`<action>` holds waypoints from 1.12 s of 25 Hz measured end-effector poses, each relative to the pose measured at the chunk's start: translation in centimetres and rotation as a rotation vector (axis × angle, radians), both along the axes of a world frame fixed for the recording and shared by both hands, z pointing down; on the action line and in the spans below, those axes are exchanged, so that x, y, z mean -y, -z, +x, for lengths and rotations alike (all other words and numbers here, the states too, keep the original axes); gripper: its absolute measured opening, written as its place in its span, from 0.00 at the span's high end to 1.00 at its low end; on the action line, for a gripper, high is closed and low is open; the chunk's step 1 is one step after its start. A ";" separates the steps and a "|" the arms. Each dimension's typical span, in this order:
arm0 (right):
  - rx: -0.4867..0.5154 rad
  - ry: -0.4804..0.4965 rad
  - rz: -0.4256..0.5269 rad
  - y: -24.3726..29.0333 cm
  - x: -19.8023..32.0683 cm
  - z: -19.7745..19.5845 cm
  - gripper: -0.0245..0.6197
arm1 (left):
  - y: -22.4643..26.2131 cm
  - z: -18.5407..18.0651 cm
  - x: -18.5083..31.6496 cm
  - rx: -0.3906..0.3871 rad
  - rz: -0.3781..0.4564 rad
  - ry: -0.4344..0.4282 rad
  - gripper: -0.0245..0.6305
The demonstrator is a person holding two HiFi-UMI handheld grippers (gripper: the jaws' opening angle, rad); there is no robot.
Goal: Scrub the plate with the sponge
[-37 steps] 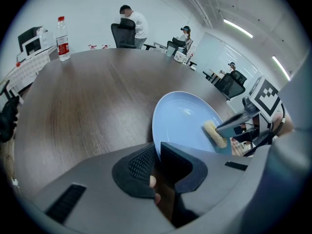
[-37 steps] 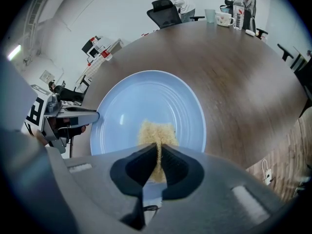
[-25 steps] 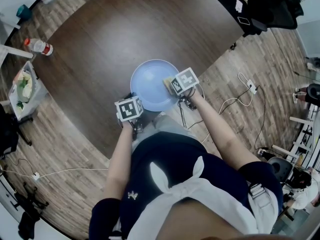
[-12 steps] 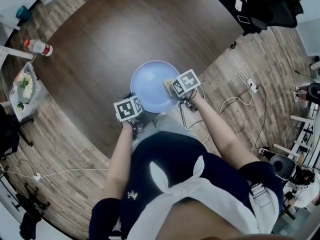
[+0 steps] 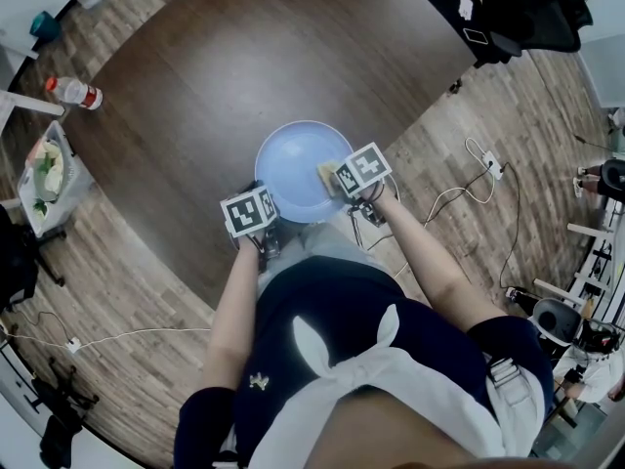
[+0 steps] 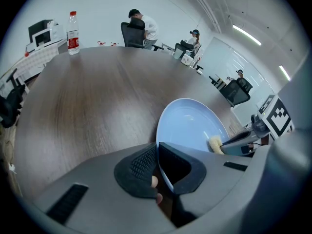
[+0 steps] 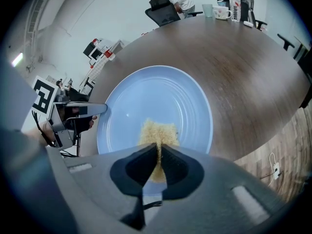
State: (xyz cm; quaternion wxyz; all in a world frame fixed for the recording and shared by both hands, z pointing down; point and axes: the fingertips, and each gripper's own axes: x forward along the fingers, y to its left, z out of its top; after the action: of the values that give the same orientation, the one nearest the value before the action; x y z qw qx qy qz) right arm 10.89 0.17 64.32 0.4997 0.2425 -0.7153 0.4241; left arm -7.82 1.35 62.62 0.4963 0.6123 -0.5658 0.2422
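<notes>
Our left gripper [image 6: 158, 165] is closed on the plate's [image 5: 293, 159] rim at about 7 o'clock, near the table [image 5: 195, 76] edge. Our right gripper [image 7: 159, 161] pinches the sponge [image 7: 157, 130], which rests inside the plate toward 3 o'clock, just ahead of its jaws.

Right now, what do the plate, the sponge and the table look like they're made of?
The plate: pale blue, smooth and glossy, with light reflections and moulded rings; glazed ceramic or melamine, cannot tell which. The sponge: yellowish, coarse, open-pored foam with a ragged edge. The table: dark brown, streaky wood grain, satin sheen; wood veneer or laminate.
</notes>
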 end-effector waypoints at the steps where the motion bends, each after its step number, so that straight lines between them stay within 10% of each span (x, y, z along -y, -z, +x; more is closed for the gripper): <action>1: 0.005 -0.001 -0.004 0.0 -0.2 -0.1 0.93 | 0.0 0.0 0.0 0.000 0.000 -0.002 0.93; 28: 0.138 0.018 -0.148 0.0 -5.8 -4.9 0.93 | -0.1 0.0 0.0 -0.002 -0.006 0.014 0.93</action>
State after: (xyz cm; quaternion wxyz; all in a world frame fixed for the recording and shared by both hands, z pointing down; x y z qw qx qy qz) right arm 5.96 5.98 64.35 0.4696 0.1686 -0.7169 0.4869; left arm -7.86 1.39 62.69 0.5002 0.6070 -0.5691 0.2398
